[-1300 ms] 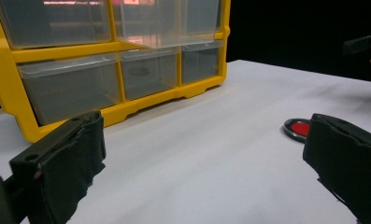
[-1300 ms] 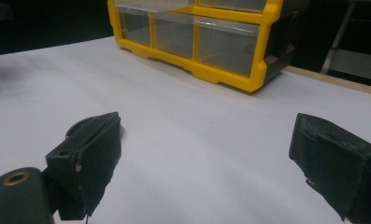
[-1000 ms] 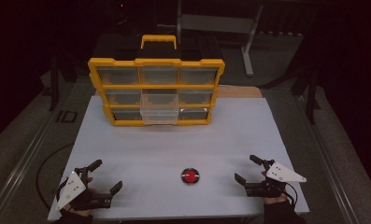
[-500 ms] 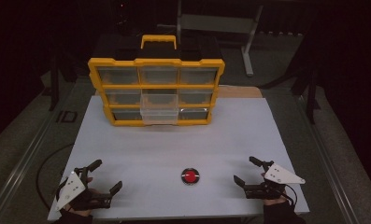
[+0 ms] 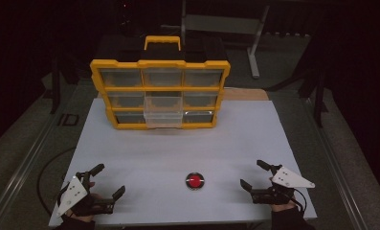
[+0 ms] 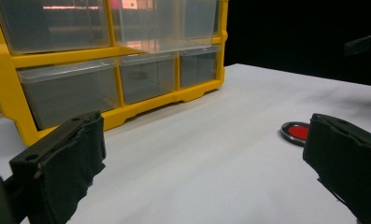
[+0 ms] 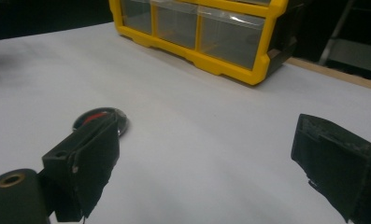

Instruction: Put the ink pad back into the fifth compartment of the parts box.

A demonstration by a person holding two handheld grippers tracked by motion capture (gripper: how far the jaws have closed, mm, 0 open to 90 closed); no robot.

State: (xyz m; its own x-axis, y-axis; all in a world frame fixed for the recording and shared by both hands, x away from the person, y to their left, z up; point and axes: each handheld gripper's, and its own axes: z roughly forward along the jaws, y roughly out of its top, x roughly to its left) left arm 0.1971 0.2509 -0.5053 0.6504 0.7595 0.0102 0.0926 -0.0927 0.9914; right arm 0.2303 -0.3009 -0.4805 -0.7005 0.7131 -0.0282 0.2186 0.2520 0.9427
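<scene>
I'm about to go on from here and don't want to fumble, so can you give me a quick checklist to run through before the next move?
1. Left claw open and holding nothing: ok.
2. Right claw open and holding nothing: ok.
3. Red disc lies flat on the white table, between the two claws, touched by neither: ok.
4. Middle drawer of the yellow drawer organizer is pulled out, the other drawers flush: ok.
5. Open drawer holds nothing already: cannot tell.
6. Bare table between the disc and the organizer: ok.
</scene>
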